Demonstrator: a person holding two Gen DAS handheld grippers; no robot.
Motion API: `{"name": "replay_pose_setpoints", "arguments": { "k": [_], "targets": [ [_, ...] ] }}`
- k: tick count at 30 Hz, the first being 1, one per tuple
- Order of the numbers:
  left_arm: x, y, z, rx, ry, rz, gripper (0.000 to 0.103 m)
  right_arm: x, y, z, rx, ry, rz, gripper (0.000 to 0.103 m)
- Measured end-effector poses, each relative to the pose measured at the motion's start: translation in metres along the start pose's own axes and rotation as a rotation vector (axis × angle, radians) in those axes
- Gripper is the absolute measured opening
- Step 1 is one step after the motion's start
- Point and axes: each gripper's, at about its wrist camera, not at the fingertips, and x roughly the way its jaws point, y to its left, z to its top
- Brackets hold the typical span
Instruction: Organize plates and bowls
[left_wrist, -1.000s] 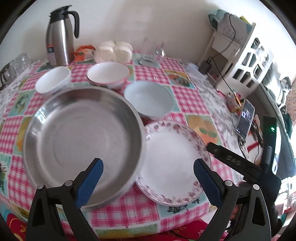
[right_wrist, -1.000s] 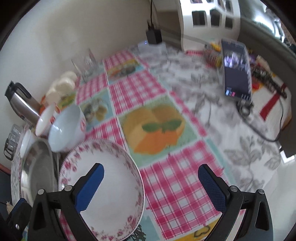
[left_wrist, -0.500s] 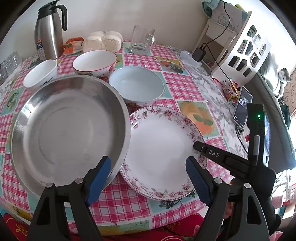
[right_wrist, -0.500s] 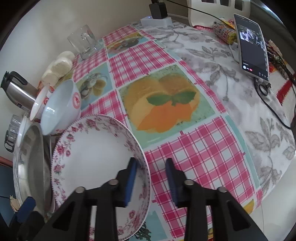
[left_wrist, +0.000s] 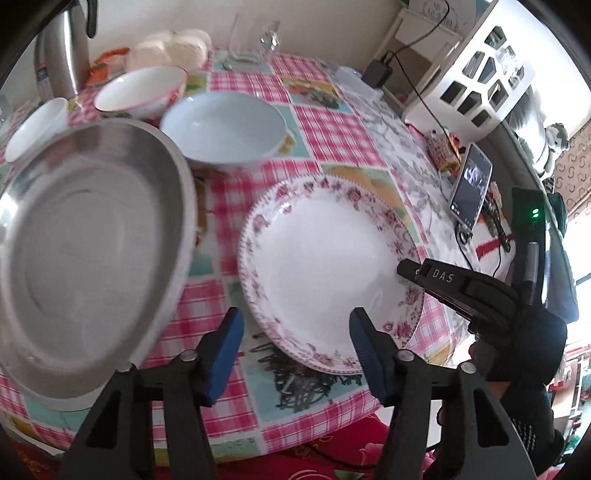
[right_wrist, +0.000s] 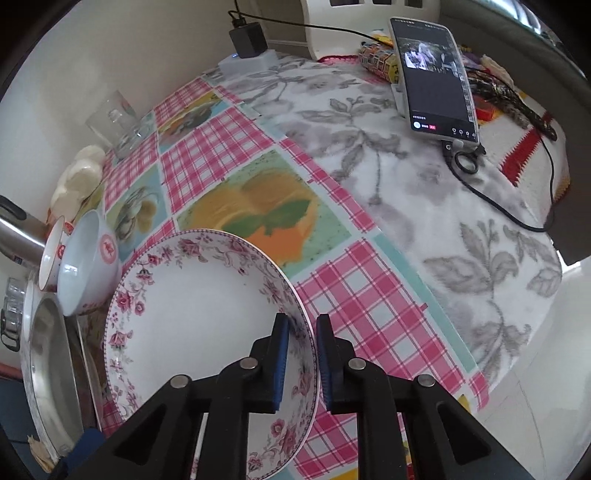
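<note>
Grasp step: the right gripper (right_wrist: 299, 354) is closed on the near rim of the rose-bordered white ceramic plate (right_wrist: 207, 306), tilted just right of the round steel pan (left_wrist: 85, 243), while the left gripper (left_wrist: 295, 350) hovers wide open and empty; next, probably lift and stack.

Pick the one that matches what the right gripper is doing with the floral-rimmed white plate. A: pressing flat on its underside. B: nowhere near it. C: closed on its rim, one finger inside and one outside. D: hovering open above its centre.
C: in the right wrist view the right gripper has its blue-padded fingers nearly together astride the rim of the floral-rimmed white plate, one inside the rim and one outside.
</note>
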Motion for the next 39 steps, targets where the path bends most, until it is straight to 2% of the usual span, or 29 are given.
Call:
{"name": "replay_pose_setpoints", "arguments": {
  "k": [6, 18, 26, 29, 31, 34, 39],
  "targets": [
    [0.023, 0.003, 0.003, -0.024, 0.064, 0.076, 0.060, 0.003, -0.001, 0.000, 0.009, 0.002, 0.011, 0.019],
    [0.048, -0.004, 0.019, -0.040, 0.069, 0.130, 0.054, 0.011, 0.000, 0.006, 0.018, 0.003, 0.027, 0.024],
    [0.058, 0.004, 0.033, -0.096, 0.043, 0.113, 0.046, 0.013, -0.004, 0.010, 0.030, 0.000, 0.042, 0.026],
    [0.058, 0.008, 0.035, -0.114, 0.031, 0.104, 0.038, 0.014, -0.005, 0.011, 0.032, -0.005, 0.046, 0.026],
    [0.056, 0.015, 0.034, -0.138, 0.023, 0.089, 0.029, 0.014, -0.005, 0.011, 0.033, -0.007, 0.049, 0.026],
    [0.055, 0.025, 0.034, -0.181, 0.015, 0.050, 0.021, 0.014, -0.006, 0.011, 0.033, -0.010, 0.050, 0.026],
    [0.055, 0.030, 0.033, -0.207, 0.017, 0.007, 0.018, 0.013, -0.006, 0.009, 0.025, -0.020, 0.055, 0.027]
  ]
}}
